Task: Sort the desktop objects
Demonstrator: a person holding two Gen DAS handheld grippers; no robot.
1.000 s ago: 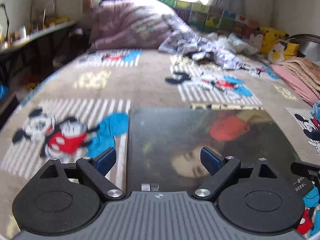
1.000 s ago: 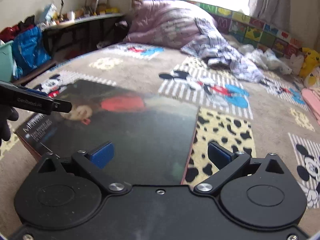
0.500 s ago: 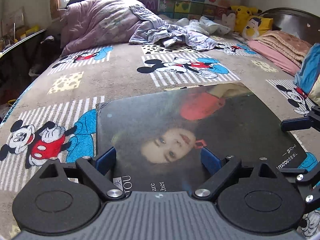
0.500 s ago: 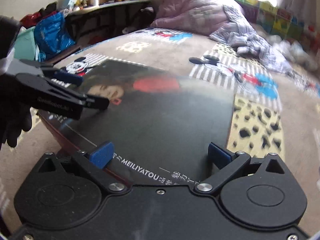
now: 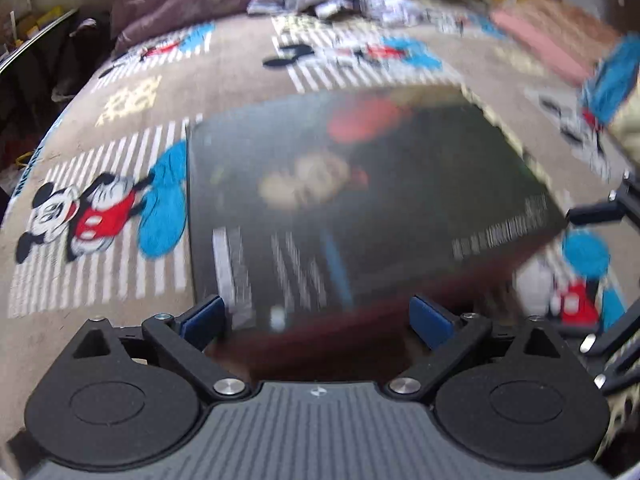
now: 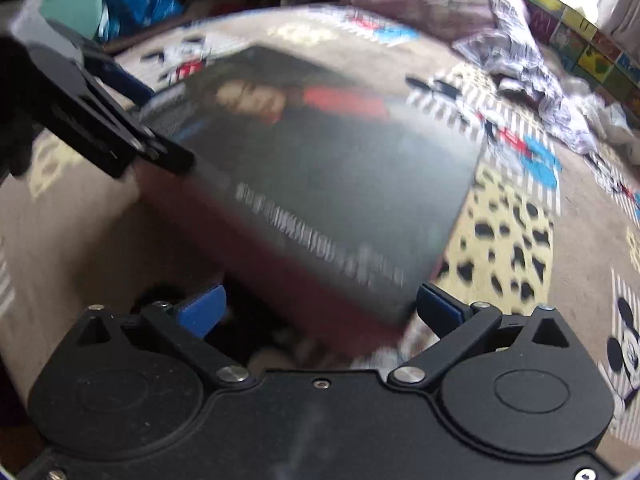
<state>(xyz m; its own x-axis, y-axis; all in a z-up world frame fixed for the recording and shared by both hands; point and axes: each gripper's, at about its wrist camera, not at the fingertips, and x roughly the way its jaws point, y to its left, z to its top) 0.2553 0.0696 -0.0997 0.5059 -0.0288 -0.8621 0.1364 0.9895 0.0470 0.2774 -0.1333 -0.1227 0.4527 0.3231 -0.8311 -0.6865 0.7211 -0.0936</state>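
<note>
Book cover glossy, paper-like; bedspread matt woven cloth; left gripper matt black plastic, metal screws.

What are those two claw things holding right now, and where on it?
Nothing clearly: both the left gripper and right gripper stand open at the dark book's near edges; blur hides contact.

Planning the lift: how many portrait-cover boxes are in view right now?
1. The box is over the cartoon bedspread, just ahead of the open left tool and right tool. Blur could hide others.
</note>
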